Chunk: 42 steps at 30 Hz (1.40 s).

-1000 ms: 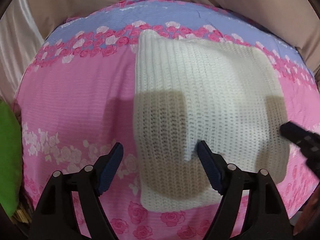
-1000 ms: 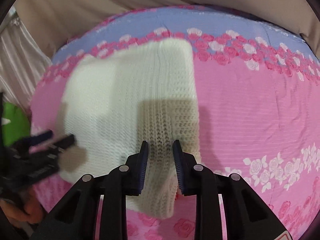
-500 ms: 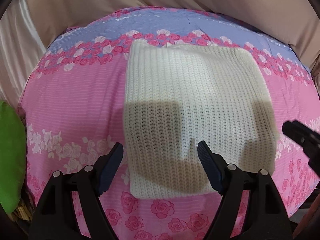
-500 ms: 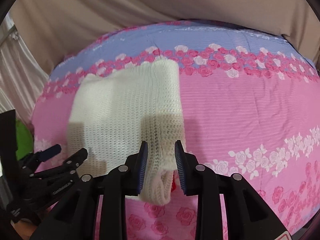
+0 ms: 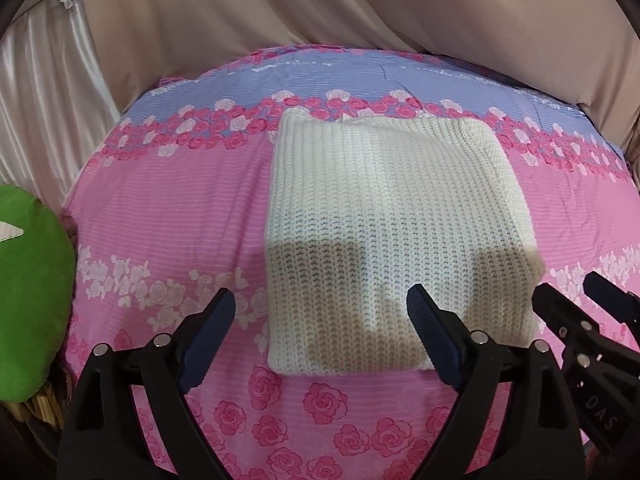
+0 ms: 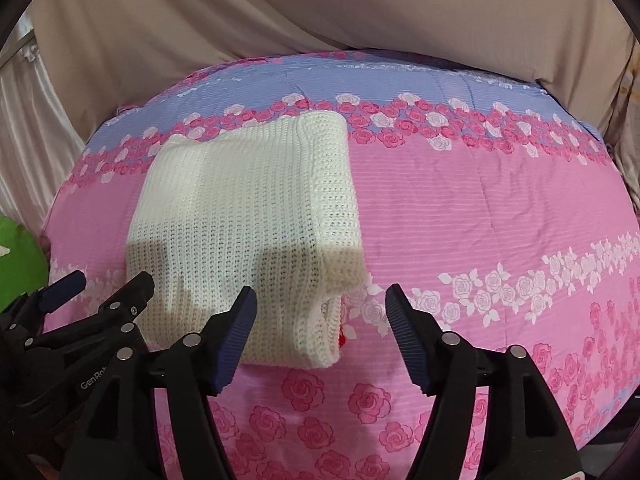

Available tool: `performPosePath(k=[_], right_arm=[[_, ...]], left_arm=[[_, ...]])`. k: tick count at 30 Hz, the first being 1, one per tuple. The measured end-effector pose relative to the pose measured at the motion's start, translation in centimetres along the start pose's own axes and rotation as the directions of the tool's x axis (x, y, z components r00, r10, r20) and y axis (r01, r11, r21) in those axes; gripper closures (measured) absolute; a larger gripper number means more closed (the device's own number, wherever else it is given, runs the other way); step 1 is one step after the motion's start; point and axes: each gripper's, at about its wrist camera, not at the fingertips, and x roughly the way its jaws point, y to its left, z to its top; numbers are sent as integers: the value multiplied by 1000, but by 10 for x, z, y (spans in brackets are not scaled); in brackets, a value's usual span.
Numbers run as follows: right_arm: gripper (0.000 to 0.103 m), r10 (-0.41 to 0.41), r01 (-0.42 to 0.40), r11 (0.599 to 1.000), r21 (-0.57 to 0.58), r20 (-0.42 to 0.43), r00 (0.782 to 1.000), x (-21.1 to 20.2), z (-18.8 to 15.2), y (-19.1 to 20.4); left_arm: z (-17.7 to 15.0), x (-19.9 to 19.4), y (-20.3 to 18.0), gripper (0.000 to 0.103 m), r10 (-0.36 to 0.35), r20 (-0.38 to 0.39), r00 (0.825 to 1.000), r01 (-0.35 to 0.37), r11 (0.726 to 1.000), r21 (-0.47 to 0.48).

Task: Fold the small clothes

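Note:
A cream knitted garment [image 5: 392,232] lies folded into a thick rectangle on the pink rose-print bed cover [image 5: 168,224]. It also shows in the right wrist view [image 6: 244,216], with its folded layers open at the near right corner. My left gripper [image 5: 322,312] is open and empty, held above the garment's near left edge. My right gripper [image 6: 322,308] is open and empty, just above the garment's near right corner. Each gripper shows in the other's view, the right one [image 5: 576,304] and the left one [image 6: 100,284].
A green cushion [image 5: 28,312] sits at the bed's left edge. Beige drapery [image 5: 320,12] hangs behind the bed, with a pale curtain [image 5: 44,92] at the left. The cover's lilac band [image 6: 360,80] runs along the far side.
My right gripper has opened and let go of the garment's corner. Both grippers have drawn back and up, and the garment now lies flat.

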Motion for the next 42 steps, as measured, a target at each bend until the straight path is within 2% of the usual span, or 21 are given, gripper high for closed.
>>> performPosePath(k=[8,16,30,42], right_arm=[[36,-10,10,1000,-21,16,1000,-6,-7,6],[35,-26,27,999,-30,35,999,-13,-11,8],[35,-36,37,999,-21,52,998,-20,-17,12],[35,-35,36,999,-19,59,998,-20,-20,20]], left_arm=[[-6,-6,-2,14,33,15,999,-33,999,6],[-8,-17,-6,14,72,68,995,-71,997,-13],[-14,-22,0,14,46,60,997,-45,999,-31],[-16,-26,5,14,63,71,995,-61,998,-25]])
